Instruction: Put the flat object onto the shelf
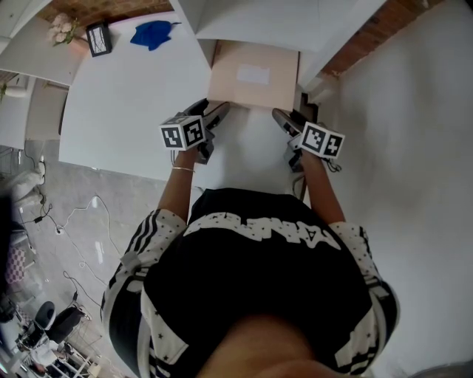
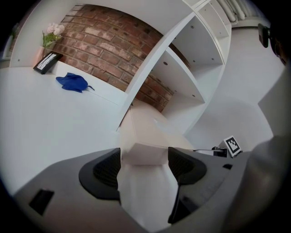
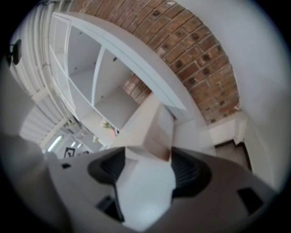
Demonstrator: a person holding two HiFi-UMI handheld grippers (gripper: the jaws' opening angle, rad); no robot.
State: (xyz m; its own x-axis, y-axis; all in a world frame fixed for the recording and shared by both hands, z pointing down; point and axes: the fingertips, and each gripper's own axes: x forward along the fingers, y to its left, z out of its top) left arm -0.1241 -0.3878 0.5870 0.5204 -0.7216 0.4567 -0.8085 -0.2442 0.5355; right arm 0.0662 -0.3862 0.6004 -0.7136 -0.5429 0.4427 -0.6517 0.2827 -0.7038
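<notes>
A flat tan cardboard box (image 1: pixel 253 74) lies level with its far end under the white shelf unit (image 1: pixel 259 18). My left gripper (image 1: pixel 219 111) is shut on the box's near left corner, and my right gripper (image 1: pixel 281 117) is shut on its near right corner. In the left gripper view the box (image 2: pixel 143 136) runs from between the jaws of the left gripper (image 2: pixel 144 159) toward the shelf's lower opening (image 2: pixel 182 68). In the right gripper view the box (image 3: pixel 152 127) sits clamped in the right gripper (image 3: pixel 148 159), with the shelf compartments (image 3: pixel 91 68) to the left.
A white table (image 1: pixel 126 96) stands left of the shelf, bearing a blue cloth (image 1: pixel 153 33), a small dark frame (image 1: pixel 98 38) and pale flowers (image 1: pixel 63 28). A brick wall (image 2: pixel 104 45) is behind. Cables (image 1: pixel 74 221) trail on the grey floor at left.
</notes>
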